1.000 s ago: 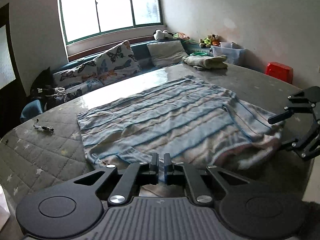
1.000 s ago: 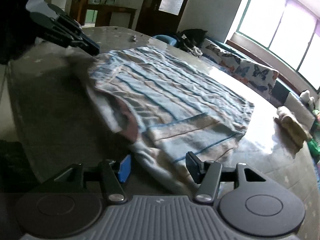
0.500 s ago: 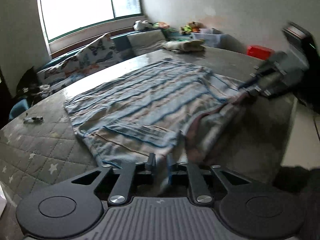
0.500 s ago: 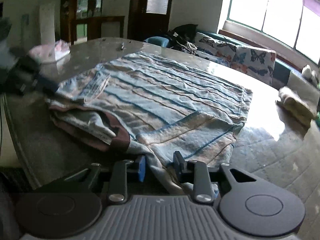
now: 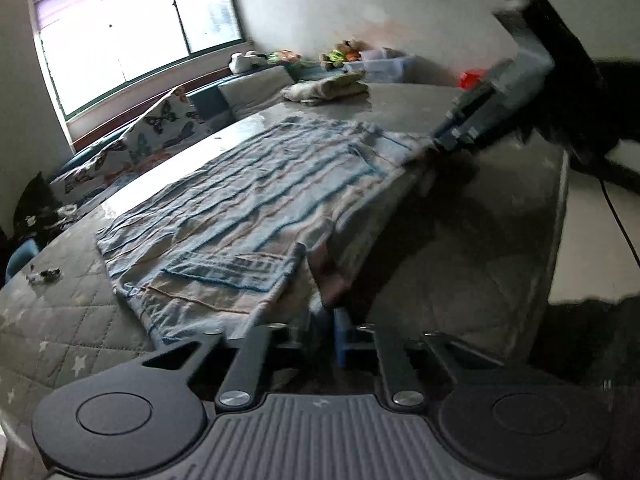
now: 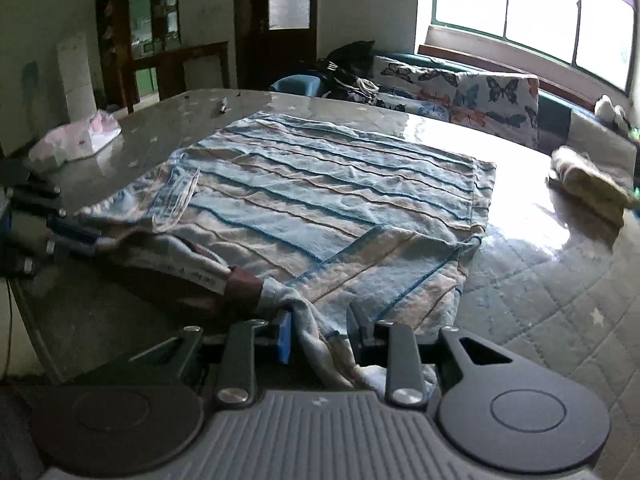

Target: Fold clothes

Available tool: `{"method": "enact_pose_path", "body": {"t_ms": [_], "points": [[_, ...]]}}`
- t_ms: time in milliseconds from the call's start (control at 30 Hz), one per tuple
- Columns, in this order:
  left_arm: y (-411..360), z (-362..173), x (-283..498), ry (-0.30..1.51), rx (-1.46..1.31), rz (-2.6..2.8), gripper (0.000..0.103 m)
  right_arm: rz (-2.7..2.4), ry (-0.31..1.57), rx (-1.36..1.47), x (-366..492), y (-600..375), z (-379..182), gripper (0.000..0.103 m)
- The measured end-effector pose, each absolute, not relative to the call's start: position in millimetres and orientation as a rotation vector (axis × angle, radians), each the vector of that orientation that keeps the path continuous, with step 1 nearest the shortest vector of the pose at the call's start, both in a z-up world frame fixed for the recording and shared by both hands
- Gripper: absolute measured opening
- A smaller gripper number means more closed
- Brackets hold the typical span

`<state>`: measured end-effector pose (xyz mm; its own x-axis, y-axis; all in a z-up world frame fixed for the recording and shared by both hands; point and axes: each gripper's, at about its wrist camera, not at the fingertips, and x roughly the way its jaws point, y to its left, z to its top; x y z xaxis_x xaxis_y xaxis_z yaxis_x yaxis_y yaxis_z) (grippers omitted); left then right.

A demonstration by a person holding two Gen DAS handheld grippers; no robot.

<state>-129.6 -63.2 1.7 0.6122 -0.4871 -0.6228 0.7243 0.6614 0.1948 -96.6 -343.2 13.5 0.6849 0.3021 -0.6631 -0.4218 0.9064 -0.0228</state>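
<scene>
A blue and beige striped garment (image 5: 256, 204) lies spread on the grey quilted table (image 5: 60, 320); it also shows in the right wrist view (image 6: 320, 208). My left gripper (image 5: 320, 338) is shut on the garment's near edge and lifts it off the table. My right gripper (image 6: 320, 336) is shut on the other near corner, with cloth bunched between its fingers. Each gripper shows in the other's view, the right gripper (image 5: 444, 142) at the far right and the left gripper (image 6: 86, 240) at the left. The raised edge shows a maroon cuff (image 6: 240, 284).
A folded cream garment (image 5: 328, 88) lies at the table's far end. A pink and white packet (image 6: 76, 140) and a small pen (image 6: 223, 106) lie on the table. Butterfly cushions (image 6: 480, 96) line a bench under the window. The table's edge (image 5: 556, 248) is near.
Both grippers have lifted the garment's near edge and drawn it up off the table. The right gripper, open a second ago, has closed on the cloth.
</scene>
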Motion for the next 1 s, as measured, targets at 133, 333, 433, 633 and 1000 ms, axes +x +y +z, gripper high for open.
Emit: {"method": "enact_pose_path", "body": {"t_ms": [133, 333, 433, 633, 1000], "points": [[-58.3, 15.1, -112.2, 0.583, 0.371, -0.664, 0.009, 0.426, 0.703, -0.253, -106.5, -334.3, 8.7, 0.030], [-49.4, 32.6, -85.0, 0.596, 0.254, -0.625, 0.009, 0.433, 0.664, -0.389, -123.9, -324.7, -0.7, 0.035], [-48.4, 31.6, -82.6, 0.605, 0.253, -0.629, 0.009, 0.430, 0.651, -0.400, -124.4, -323.8, -1.5, 0.027], [-46.7, 20.6, -102.0, 0.593, 0.314, -0.626, 0.014, 0.424, 0.677, -0.257, -103.2, -336.2, 8.8, 0.009], [-45.9, 2.4, -134.8, 0.522, 0.468, -0.628, 0.049, 0.415, 0.634, -0.130, -83.9, -343.1, 45.5, 0.007]]}}
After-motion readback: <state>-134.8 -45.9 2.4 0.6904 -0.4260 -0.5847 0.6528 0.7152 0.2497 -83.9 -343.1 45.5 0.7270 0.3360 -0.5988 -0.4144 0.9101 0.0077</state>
